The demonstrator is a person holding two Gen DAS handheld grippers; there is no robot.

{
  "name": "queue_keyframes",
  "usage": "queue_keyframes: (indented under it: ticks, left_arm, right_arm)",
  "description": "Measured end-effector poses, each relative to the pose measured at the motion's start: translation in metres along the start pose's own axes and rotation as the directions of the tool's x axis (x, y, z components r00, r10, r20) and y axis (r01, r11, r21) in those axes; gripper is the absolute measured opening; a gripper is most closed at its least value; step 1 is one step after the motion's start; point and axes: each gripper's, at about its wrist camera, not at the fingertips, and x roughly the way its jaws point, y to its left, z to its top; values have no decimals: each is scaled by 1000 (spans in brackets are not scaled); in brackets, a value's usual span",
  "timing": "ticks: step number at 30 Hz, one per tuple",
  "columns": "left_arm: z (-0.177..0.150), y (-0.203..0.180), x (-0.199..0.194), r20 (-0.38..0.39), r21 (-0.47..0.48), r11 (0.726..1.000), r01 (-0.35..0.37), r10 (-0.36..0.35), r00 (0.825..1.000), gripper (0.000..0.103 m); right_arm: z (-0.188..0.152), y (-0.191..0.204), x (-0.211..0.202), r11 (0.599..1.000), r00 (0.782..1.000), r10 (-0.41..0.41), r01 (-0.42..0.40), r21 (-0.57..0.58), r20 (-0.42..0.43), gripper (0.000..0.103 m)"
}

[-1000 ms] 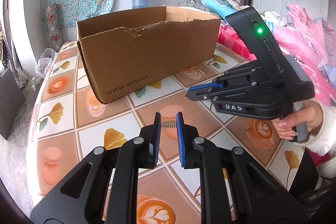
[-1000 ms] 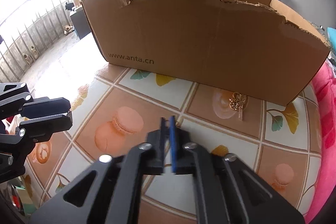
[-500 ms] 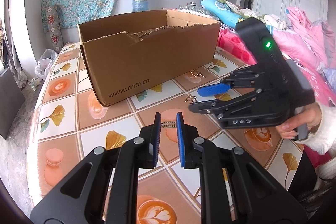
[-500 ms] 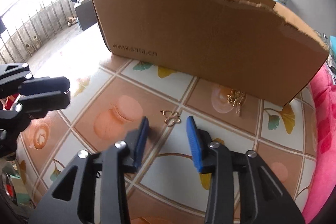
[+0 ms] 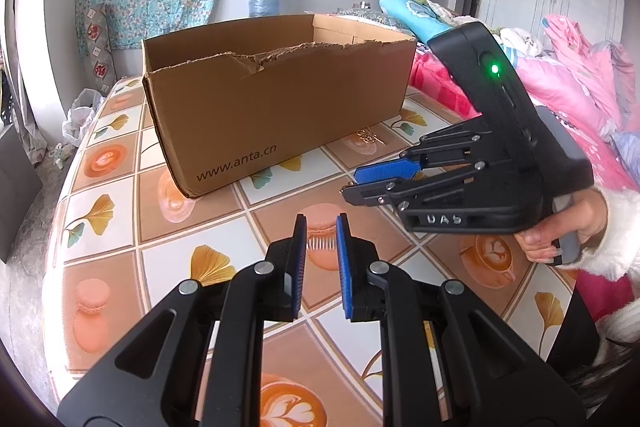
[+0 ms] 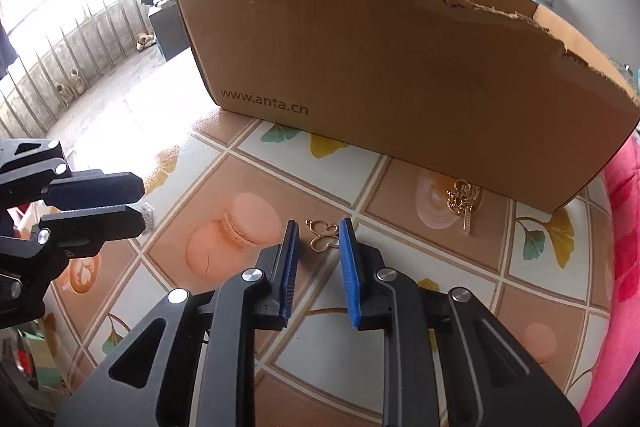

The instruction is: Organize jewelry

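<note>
**Two tongs over the tiled table, jewelry loose in front of the box**

Left wrist view: your left gripper (image 5: 321, 227) is clamped on a small comb-like piece (image 5: 321, 245), its teeth showing between the blue pads. Ahead, the cardboard box (image 5: 280, 99) takes up the far middle of the table (image 5: 120, 163). Your right gripper (image 5: 362, 183) reaches in from the right edge, held by your hand (image 5: 560, 231). A gold ornament (image 5: 370, 135) lies at the box's foot, toward the far right corner.

Right wrist view: your right gripper (image 6: 319, 241) has just been narrowing; its pads stand apart on either side of a gold butterfly clasp (image 6: 322, 237), which lies flat on the table (image 6: 540, 267), and whether they touch it you cannot tell. The box wall (image 6: 400, 67) blocks the way ahead. The gold ornament (image 6: 464, 199) lies right of the clasp, beside the box. Your left gripper (image 6: 138, 203) shows at the left edge.
</note>
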Motion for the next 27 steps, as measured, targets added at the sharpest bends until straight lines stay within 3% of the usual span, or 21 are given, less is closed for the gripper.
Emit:
queue_keyframes:
  ticks: [3, 8, 10, 14, 15, 18, 22, 26, 27]
  left_arm:
    - [-1, -1, -2, 7, 0, 1000, -3, 3, 1000, 14]
    - [-2, 1, -3, 9, -9, 1000, 2, -2, 1000, 14]
    - [-3, 3, -2, -1, -12, 1000, -1, 1, 1000, 14]
    - [-5, 8, -2, -12, -29, 1000, 3, -4, 1000, 14]
    - [-6, 9, -1, -24, -38, 999, 4, -5, 1000, 15]
    - [-11, 12, 8, -86, -73, 997, 25, -31, 996, 34]
    - [-17, 4, 21, -155, -69, 998, 3, -14, 988, 34]
    - [-17, -2, 29, -175, -54, 998, -32, 22, 984, 33]
    - [-17, -6, 30, -180, -27, 997, -68, 62, 982, 24]
  right_arm:
    - [0, 5, -1, 999, 999, -35, 35, -12, 13, 13]
    - [-5, 6, -9, 998, 997, -59, 59, -6, 41, 13]
    - [-3, 5, -9, 1000, 999, -29, 29, 1, 26, 5]
    - [-2, 10, -8, 999, 999, -42, 42, -6, 24, 4]
    - [-3, 9, -9, 999, 999, -40, 40, -4, 26, 4]
    - [-4, 3, -12, 1000, 999, -15, 14, 24, 29, 4]
    - [-6, -5, -13, 999, 1000, 11, -12, 44, 17, 4]
    - [-13, -7, -18, 999, 1000, 18, -19, 39, 11, 4]
    - [-15, -8, -18, 999, 1000, 24, -25, 41, 10, 4]
